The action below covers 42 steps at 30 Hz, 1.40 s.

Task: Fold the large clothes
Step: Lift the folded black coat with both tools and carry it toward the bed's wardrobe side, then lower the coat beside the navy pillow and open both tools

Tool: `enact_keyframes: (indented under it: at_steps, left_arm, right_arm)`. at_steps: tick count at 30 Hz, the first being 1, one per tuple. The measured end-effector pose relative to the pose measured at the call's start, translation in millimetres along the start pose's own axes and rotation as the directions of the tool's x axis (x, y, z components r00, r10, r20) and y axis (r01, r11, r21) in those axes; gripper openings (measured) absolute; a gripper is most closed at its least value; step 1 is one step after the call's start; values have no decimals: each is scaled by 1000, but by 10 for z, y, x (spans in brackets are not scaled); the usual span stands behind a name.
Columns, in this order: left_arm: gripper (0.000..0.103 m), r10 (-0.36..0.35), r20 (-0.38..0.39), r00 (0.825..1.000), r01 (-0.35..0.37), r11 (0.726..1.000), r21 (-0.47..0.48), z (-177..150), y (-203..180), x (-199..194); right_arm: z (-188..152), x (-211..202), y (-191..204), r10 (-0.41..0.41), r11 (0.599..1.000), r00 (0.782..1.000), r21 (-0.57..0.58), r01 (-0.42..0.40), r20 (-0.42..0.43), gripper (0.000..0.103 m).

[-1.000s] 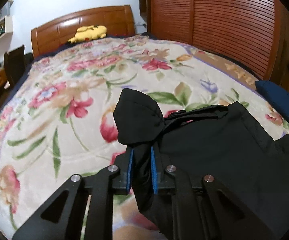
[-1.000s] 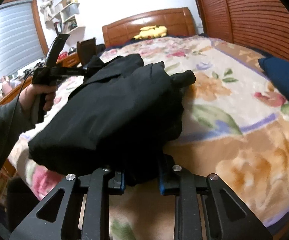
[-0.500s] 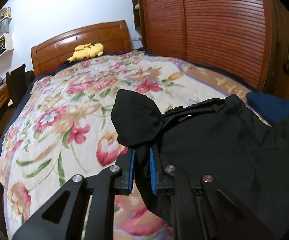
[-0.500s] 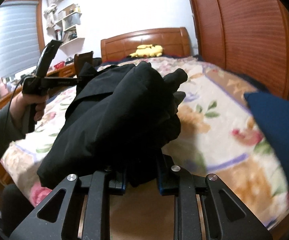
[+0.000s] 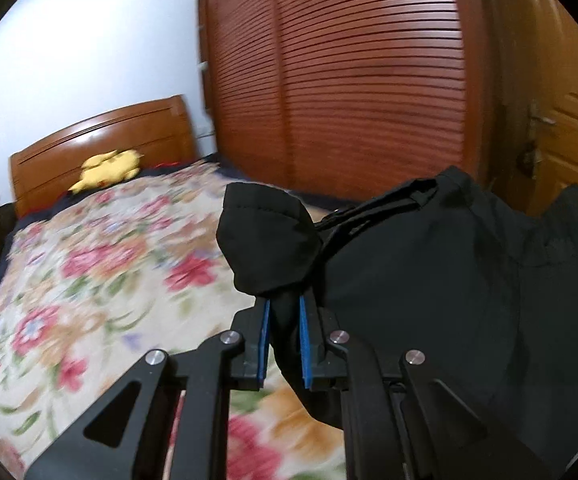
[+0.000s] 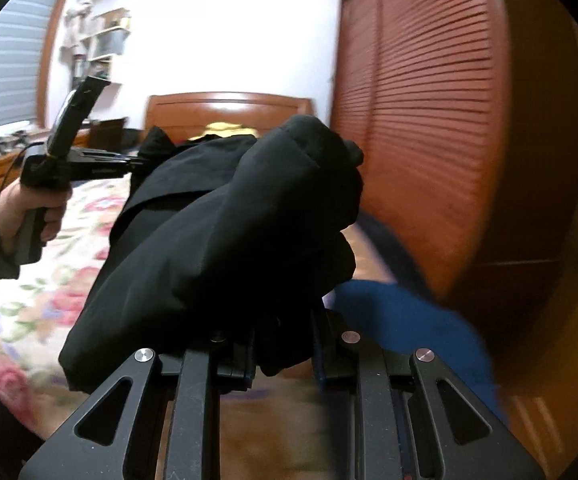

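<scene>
Left wrist view: left claw (image 5: pixel 283 338) clenched on a bunch of black jacket (image 5: pixel 449 280), blue pads (image 5: pixel 265 340) pinching a narrow fold. Matte, smooth-woven cloth, slightly puffy; rounded stitched lobe bulging just above the pads, a flat strap or zip edge running off to the right. Rest of the cloth draped to the right, held up above the bed (image 5: pixel 89 272). Bedspread plush, cream w/ red and pink flowers, blurred. Curved glossy wood headboard (image 5: pixel 101 140) at the far end, yellow soft toy (image 5: pixel 109 166) lying against it. Slatted reddish-brown wardrobe doors (image 5: pixel 349 80) along the right wall, paneled door w/ metal handle (image 5: pixel 537 124) further right.

Right wrist view: right claw (image 6: pixel 283 354) gripping a thick wad of the same jacket, pads mostly buried in cloth. Big crumpled mound rising in front of the lens, folds heaped, lifted off the bed. Left hand (image 6: pixel 29 208) at frame left wrapped round the pistol-style handle of the other claw, gray sleeve at the wrist, tool level, tip at the jacket's far edge. Dark blue cloth item (image 6: pixel 409 332) on the bed's right side, soft-looking, blurred. Both claws roughly level, jacket spanning between them.
</scene>
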<state>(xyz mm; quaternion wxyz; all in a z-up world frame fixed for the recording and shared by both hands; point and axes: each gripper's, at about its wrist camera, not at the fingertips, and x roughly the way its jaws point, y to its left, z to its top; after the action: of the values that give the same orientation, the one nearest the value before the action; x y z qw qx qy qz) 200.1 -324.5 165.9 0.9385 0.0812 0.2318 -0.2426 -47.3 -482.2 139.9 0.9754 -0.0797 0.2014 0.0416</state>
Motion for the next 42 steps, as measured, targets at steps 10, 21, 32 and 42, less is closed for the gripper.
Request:
enact_keyframes:
  at_steps: [10, 21, 32, 42]
  left_arm:
    - [9, -146, -9, 989, 146, 986, 86, 338, -1364, 713]
    - [18, -103, -144, 984, 127, 978, 167, 48, -1826, 1100]
    - [37, -165, -135, 977, 184, 973, 139, -310, -1513, 597]
    - [42, -226, -161, 961, 244, 964, 103, -761, -1295, 279]
  right_arm:
    - [-377, -268, -1136, -224, 974, 973, 33, 226, -60, 19]
    - [-1192, 19, -1716, -270, 937, 937, 164, 308, -221, 21]
    - [-914, -444, -1680, -367, 904, 920, 179, 388, -137, 67]
    - [-506, -554, -1228, -398, 910, 917, 121, 397, -18, 67]
